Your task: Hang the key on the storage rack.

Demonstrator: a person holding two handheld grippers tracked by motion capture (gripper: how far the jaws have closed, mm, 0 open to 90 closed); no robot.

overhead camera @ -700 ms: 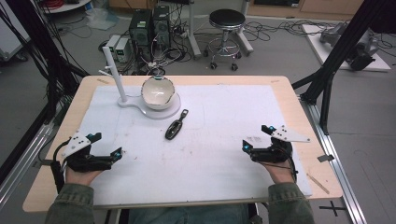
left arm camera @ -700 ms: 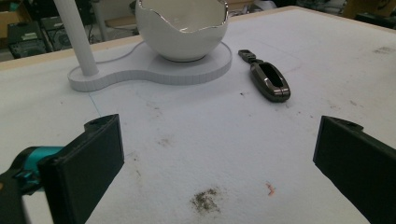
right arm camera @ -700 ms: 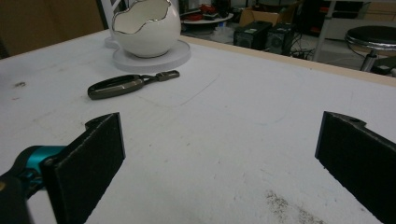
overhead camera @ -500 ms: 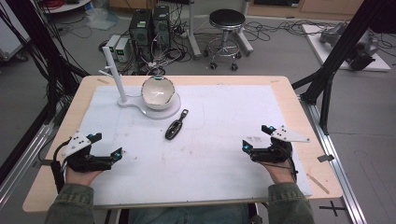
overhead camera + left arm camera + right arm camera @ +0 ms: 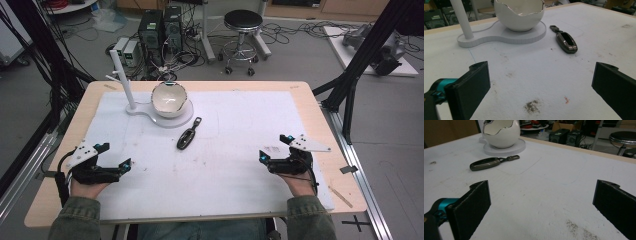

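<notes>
A dark key fob (image 5: 187,135) (image 5: 565,41) (image 5: 487,163) lies flat on the white mat (image 5: 230,135), just in front of a white egg-shaped bowl (image 5: 169,99) (image 5: 518,12) (image 5: 501,132). The bowl sits on a white base (image 5: 176,119) that also carries an upright white post (image 5: 123,80). My left gripper (image 5: 115,157) (image 5: 541,87) rests near the front left of the mat, jaws wide open with nothing between them. At the front right, my right gripper (image 5: 274,147) (image 5: 541,206) is likewise open and holds nothing.
The mat covers a wooden table (image 5: 65,150). Behind the table stand computer towers (image 5: 160,27), cables and a black stool (image 5: 242,22). Black frame posts (image 5: 350,85) rise at the right side.
</notes>
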